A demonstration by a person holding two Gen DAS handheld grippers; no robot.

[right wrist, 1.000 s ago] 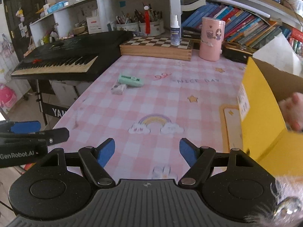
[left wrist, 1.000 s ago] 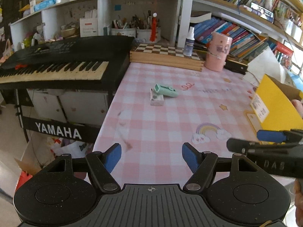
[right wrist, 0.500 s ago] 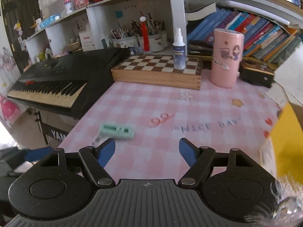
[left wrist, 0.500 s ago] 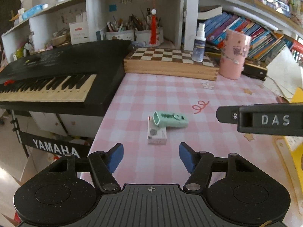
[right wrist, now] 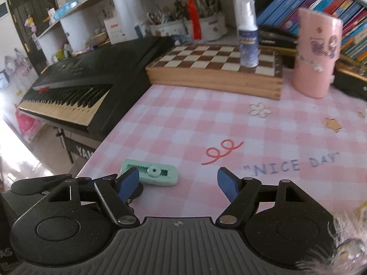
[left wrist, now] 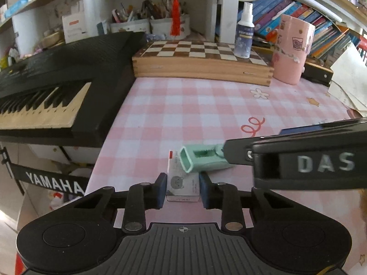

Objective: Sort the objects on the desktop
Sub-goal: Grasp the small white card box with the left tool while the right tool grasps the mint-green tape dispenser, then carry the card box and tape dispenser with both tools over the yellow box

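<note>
the left claw pinches the little white box; it looks light and stiff. the right claw is wide apart, the green thing at its 10 o'clock.

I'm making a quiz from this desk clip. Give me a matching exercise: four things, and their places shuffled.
Things:
1. spray bottle
2. small white box
3. pink cup
4. mint green stapler

Places:
A. between the left gripper's fingers
B. on the chessboard
C. right of the chessboard
D. on the tablecloth beside the white box

Pairs: 1-B, 2-A, 3-C, 4-D
</note>
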